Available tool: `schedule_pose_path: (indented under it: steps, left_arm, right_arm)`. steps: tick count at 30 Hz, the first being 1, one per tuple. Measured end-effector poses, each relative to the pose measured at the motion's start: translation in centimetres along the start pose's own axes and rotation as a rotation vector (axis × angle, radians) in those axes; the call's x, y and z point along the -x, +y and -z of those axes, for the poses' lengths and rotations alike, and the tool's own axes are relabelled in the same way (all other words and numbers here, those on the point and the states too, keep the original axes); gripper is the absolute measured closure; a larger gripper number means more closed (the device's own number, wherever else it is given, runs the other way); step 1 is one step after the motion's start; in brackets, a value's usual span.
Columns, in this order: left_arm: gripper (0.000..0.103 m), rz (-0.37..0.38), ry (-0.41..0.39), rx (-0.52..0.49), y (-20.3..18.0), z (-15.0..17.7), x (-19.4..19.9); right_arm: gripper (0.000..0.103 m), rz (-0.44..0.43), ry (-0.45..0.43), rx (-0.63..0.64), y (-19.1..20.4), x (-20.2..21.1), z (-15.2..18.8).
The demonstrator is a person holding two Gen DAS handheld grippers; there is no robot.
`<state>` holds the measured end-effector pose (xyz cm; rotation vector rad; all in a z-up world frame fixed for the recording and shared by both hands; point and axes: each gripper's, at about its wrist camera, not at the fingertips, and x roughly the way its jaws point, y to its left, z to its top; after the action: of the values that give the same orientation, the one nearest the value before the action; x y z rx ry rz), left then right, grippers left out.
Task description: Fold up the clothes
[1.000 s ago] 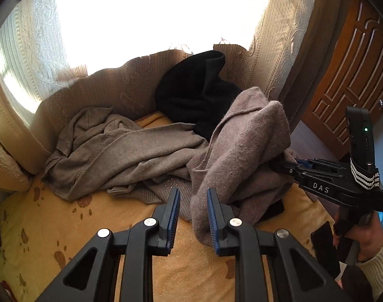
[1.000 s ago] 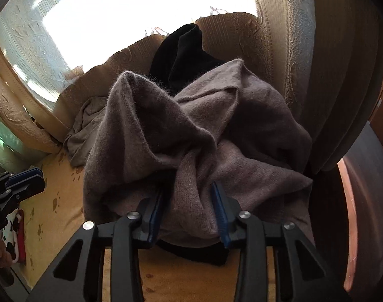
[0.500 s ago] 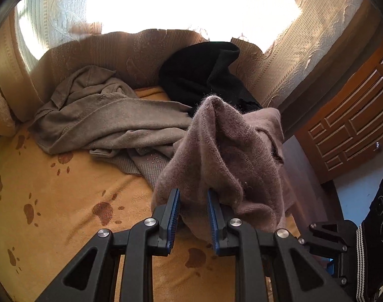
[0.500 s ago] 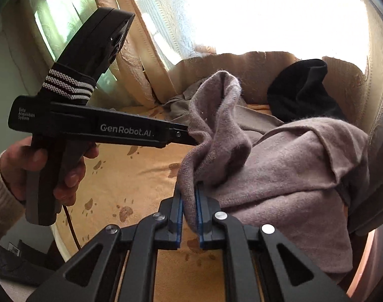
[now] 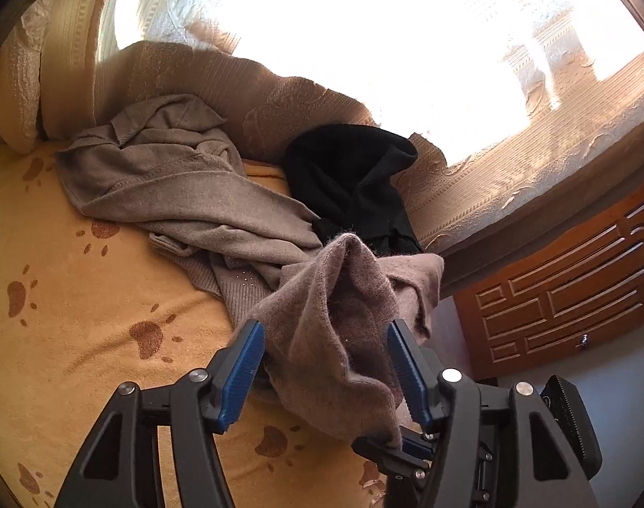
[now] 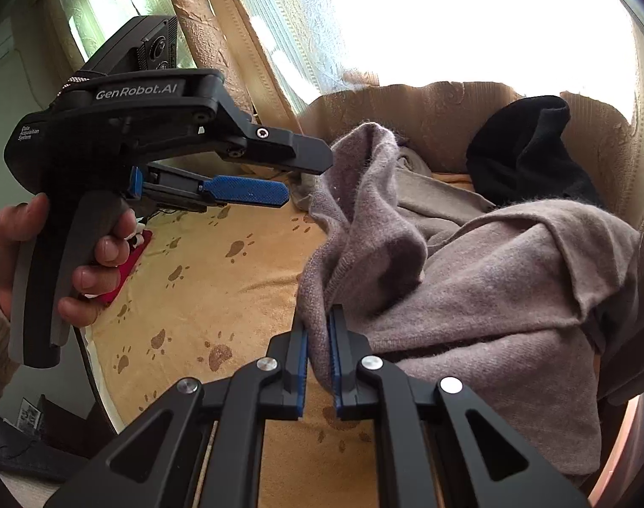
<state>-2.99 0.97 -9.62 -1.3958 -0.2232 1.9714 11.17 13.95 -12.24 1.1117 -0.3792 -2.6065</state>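
A fuzzy mauve sweater (image 5: pixel 343 321) is lifted in a bunch above the yellow paw-print blanket (image 5: pixel 89 317). My left gripper (image 5: pixel 324 364) is opening, and the sweater's fold hangs between its blue pads without being pressed. In the right wrist view the left gripper (image 6: pixel 307 173) shows from the side, jaws apart, tips just left of the sweater's raised peak (image 6: pixel 364 148). My right gripper (image 6: pixel 317 351) is shut on a lower edge of the sweater (image 6: pixel 491 296). It also shows under the cloth in the left wrist view (image 5: pixel 400 444).
A taupe garment (image 5: pixel 186 194) and a black garment (image 5: pixel 351 178) lie crumpled at the back against a patterned cushion and curtain. A carved wooden door (image 5: pixel 567 296) stands right. A person's hand (image 6: pixel 97 254) grips the left handle above a red item (image 6: pixel 127 266).
The left jaws, narrow around the sweater fold before, have spread wide apart. The right gripper closed on the sweater's edge a second ago, swung round, and has held still since.
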Motion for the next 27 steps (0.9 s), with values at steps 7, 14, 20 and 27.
schedule_pose_path:
  steps: [7,14,20,27]
  left_arm:
    - [0.042,-0.136,0.062,-0.063,0.4,-0.3,-2.8]
    - [0.097,-0.079,0.105,-0.046,2.1,0.3,-4.5]
    - [0.098,-0.203,0.021,0.017,4.7,0.5,-3.4]
    - [0.098,-0.284,-0.116,0.068,7.8,0.6,0.5]
  right_arm:
    - [0.092,0.005,0.005,0.006,0.1,-0.4,-0.1]
    - [0.088,0.027,0.005,-0.01,-0.2,-0.4,0.0]
    - [0.019,0.112,-0.083,-0.006,-0.2,1.7,0.3]
    - [0.019,0.448,-0.139,-0.131,-8.2,6.3,0.3]
